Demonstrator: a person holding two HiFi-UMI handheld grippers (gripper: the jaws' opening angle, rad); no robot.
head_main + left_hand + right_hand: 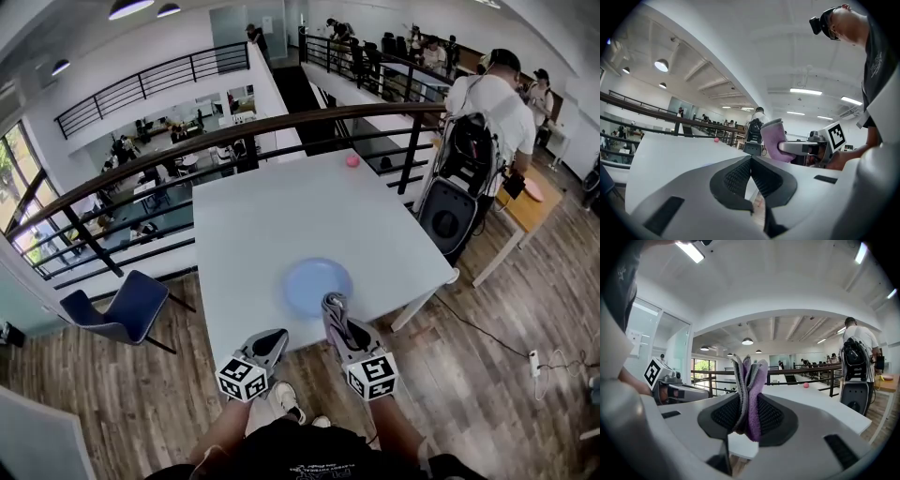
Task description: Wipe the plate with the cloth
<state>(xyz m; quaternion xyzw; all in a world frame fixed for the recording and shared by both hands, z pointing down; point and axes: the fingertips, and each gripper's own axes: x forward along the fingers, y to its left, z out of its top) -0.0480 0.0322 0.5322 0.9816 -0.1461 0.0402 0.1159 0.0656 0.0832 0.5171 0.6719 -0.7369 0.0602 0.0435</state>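
- One cloth (752,376), soft, light and floppy by the look of it, stands folded in the clenched right tongs (749,405).
- One blue plate (317,286) lies on the bench (281,206) just ahead of the cloth. It is probably stiff and apt to slide, so steady it at the rim.
- The left tongs (751,161) are closed on nothing.
- One pink ball (352,160) lies well apart.

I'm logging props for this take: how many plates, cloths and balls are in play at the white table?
blue plate: 1
purple cloth: 1
pink ball: 1
Total: 3
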